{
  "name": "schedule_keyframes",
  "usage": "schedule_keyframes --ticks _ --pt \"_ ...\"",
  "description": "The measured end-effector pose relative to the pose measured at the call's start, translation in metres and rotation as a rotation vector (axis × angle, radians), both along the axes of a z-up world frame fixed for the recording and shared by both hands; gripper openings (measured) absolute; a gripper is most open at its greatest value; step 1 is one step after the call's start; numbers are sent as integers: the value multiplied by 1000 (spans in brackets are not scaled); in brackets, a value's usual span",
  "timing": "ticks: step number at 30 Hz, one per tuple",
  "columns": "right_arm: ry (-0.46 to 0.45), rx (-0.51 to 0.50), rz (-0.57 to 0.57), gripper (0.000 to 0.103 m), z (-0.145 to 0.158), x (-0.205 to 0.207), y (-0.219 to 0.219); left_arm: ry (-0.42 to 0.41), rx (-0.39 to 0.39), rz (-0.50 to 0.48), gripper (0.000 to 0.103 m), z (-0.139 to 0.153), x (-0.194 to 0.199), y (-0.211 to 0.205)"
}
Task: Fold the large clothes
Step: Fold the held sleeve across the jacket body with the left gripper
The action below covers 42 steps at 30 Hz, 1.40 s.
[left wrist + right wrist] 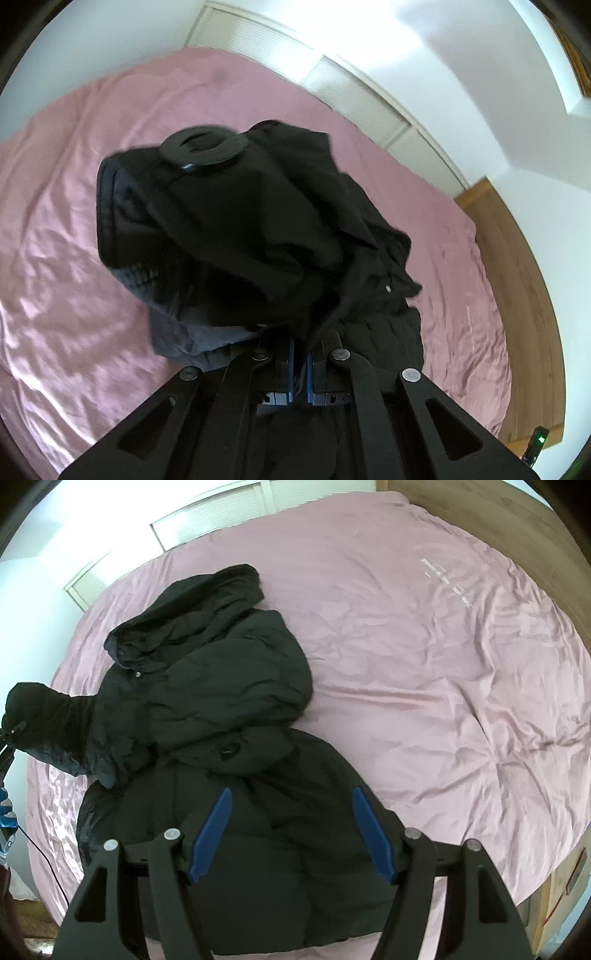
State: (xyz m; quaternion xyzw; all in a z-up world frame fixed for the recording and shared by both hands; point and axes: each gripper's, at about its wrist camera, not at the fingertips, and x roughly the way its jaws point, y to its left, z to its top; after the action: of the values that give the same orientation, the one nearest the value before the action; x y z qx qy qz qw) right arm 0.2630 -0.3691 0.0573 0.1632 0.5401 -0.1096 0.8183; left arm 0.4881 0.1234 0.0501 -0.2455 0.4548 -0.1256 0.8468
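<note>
Black puffy coat (229, 709) lies crumpled on the pink bed sheet (424, 672), toward the sheet's left side in the rt wrist view, hood (192, 609) at the far end, lower hem nearest the camera. No containers in either view.

Left gripper (303, 354): blue pads (286, 365) pressed together w/ a fold of the coat's black fabric pinched between them. The gathered part, a sleeve (221, 229) by the look of it, is lifted off the sheet and bunches in front of the lens; ribbed grey cuff lining shows at its lower left. A flat black ring-shaped piece (203, 147) sits on top of the bunch; can't tell what it is. Left view is motion-blurred.

Right gripper (291, 794): blue fingers (218, 823) stand apart, nothing between them, hovering over the coat's lower half near the hem.

Materials: coat = quilted, matte, soft shell w/ small metal snap (138, 674) near the hood and a dark button (227, 753) mid-body. Sheet = smooth, slightly glossy, wrinkled.

Rt view only: whole coat laid out, raised sleeve (48, 720) stretching off the coat's left side, white print on sheet (445, 581). Left view only: wooden bed frame (517, 295) past the sheet's right edge, white louvred doors (332, 74) beyond.
</note>
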Motion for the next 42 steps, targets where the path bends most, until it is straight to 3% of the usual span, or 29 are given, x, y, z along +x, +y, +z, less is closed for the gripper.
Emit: schedule_keyframes --ticks 10,22,37,42 --pt "33 15 -20 68 -19 -14 -35 93 12 -91 4 -46 9 -83" --pt "63 22 -41 68 -35 -22 -67 218 32 -113 4 -107 15 -128" --pt "77 30 -39 68 -46 -18 -73 265 47 -140 13 -132 17 -154" --pt "75 29 -26 68 -46 -14 -66 265 25 -159 24 -130 15 -150"
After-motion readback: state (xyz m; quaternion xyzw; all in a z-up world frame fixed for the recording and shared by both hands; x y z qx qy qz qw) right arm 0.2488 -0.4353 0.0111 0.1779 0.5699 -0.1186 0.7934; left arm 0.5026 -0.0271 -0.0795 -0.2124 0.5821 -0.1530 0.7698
